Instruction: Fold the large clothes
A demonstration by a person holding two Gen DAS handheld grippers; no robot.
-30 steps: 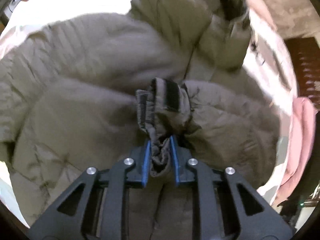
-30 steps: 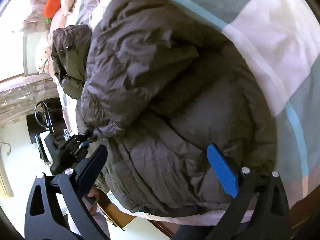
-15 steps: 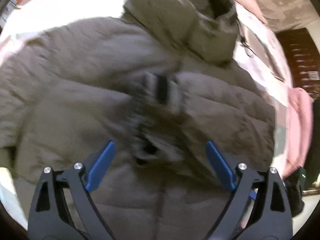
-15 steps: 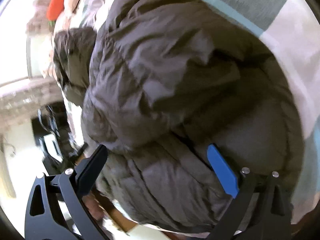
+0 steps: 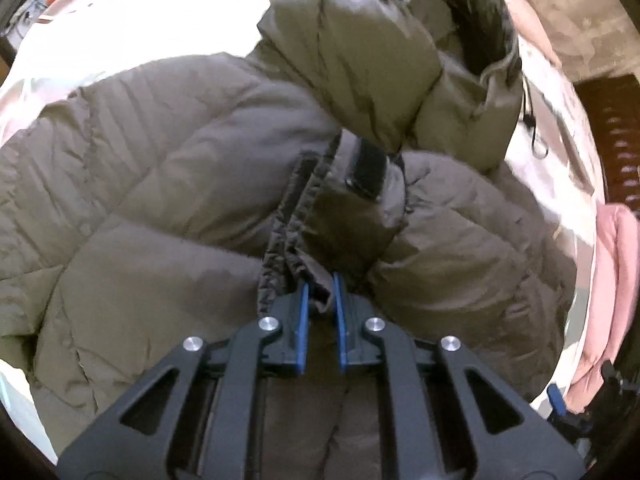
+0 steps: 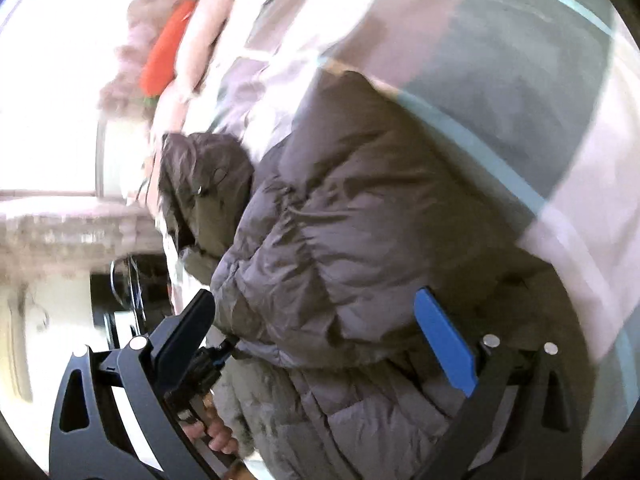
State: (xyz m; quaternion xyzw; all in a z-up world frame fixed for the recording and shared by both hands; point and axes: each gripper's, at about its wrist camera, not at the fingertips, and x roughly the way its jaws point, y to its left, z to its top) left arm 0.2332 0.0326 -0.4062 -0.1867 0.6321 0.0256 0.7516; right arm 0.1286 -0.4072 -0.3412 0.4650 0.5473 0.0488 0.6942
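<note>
A large olive-brown puffer jacket [image 5: 168,168] lies spread on a bed, its hood [image 5: 400,52] at the far end. My left gripper [image 5: 320,300] is shut on the elastic sleeve cuff [image 5: 304,240], which lies folded over the jacket's front. In the right wrist view the same jacket [image 6: 360,240] fills the middle, hood [image 6: 204,192] to the left. My right gripper [image 6: 320,328] is open and empty just above the jacket. The left gripper [image 6: 216,356] also shows there at the lower left, gripping the sleeve end.
The bed has a checked sheet [image 6: 520,80] of grey, white and light blue. An orange item [image 6: 166,52] lies by the pillows. A pink cloth [image 5: 608,288] hangs at the right edge. A dark wooden piece [image 5: 616,128] stands beyond the bed.
My left gripper opened half a second ago and has shut again on the sleeve cuff. The right gripper stayed open and swung, so the hood and pillows come into view.
</note>
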